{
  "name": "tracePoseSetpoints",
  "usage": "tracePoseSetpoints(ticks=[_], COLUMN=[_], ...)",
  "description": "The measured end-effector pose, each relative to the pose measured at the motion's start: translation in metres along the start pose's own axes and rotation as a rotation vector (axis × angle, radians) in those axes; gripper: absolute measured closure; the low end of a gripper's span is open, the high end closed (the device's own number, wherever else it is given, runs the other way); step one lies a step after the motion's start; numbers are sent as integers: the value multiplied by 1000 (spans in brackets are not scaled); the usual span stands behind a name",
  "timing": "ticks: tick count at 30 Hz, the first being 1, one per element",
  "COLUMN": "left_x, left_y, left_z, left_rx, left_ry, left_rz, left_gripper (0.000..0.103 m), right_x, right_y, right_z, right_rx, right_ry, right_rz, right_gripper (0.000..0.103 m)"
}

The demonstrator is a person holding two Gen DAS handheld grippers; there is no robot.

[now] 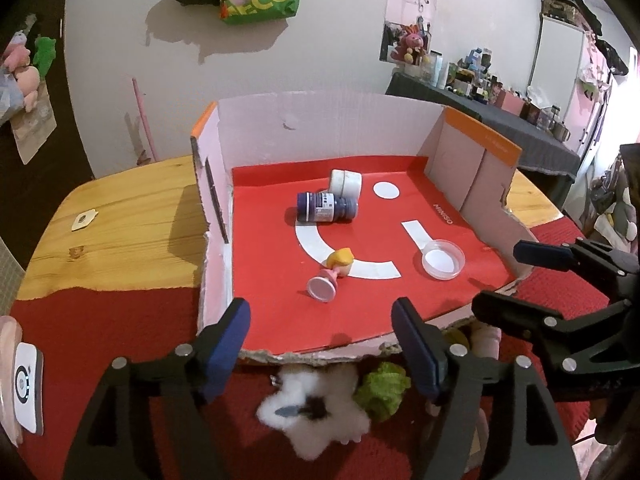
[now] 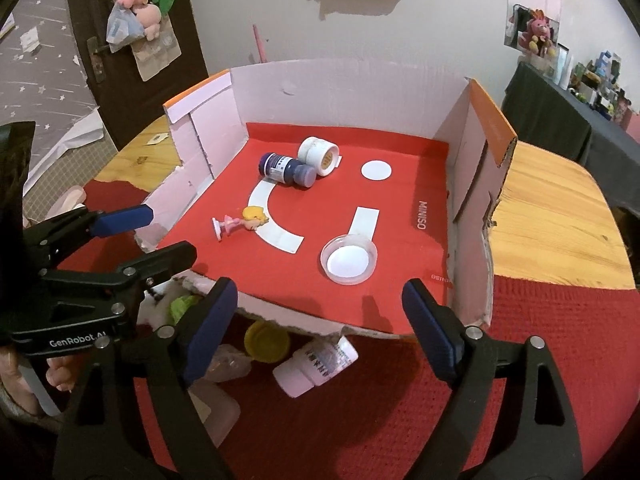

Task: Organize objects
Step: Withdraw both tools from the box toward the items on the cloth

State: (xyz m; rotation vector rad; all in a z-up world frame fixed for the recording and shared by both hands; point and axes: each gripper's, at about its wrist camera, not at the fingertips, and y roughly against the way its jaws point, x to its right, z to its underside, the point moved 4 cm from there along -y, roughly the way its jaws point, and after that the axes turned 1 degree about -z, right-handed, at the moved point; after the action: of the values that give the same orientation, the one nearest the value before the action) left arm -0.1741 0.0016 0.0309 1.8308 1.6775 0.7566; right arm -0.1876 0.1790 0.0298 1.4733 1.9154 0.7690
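Note:
An open cardboard box [image 1: 320, 128] [image 2: 352, 92] with a red floor holds a dark blue bottle [image 1: 326, 207] [image 2: 286, 170] lying down, a white jar [image 1: 346, 183] [image 2: 319, 152], a small blonde figurine [image 1: 332, 274] [image 2: 240, 222] on its side and a clear plastic lid [image 1: 442, 259] [image 2: 349, 260]. My left gripper [image 1: 322, 344] is open and empty at the box's front edge, above a white fluffy toy [image 1: 320, 408] and a green knitted piece [image 1: 382, 388]. My right gripper [image 2: 320, 332] is open and empty, above a white pill bottle [image 2: 316, 364] and a yellow cap [image 2: 267, 340].
The box stands on a wooden table [image 1: 120, 224] [image 2: 560, 216] partly covered by a red cloth [image 1: 120, 320] [image 2: 540, 340]. A clear plastic container [image 2: 212, 404] lies under my right gripper. A white device [image 1: 28, 384] sits at the left edge.

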Motion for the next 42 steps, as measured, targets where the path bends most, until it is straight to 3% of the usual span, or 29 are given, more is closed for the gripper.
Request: tracePoseSetpoints(ticks=[5,17,19,42], left_x=[-3,-4,-4,1], left_y=[8,20,23,40], left_z=[4,16,18,37], left_rx=[14,29,33,45], left_ry=[14,15,17,14], left_rz=[-8,-22,-28,-44], left_gripper=[19,10,5,0], right_x=[-4,-13,-14,-25], right_y=[7,19,22,40], right_z=[4,15,18,37], right_rx=[12,32,36,63], right_ry=[6,20,20,32], right_rz=[6,21,23,32], right_gripper=[10,9,7,5])
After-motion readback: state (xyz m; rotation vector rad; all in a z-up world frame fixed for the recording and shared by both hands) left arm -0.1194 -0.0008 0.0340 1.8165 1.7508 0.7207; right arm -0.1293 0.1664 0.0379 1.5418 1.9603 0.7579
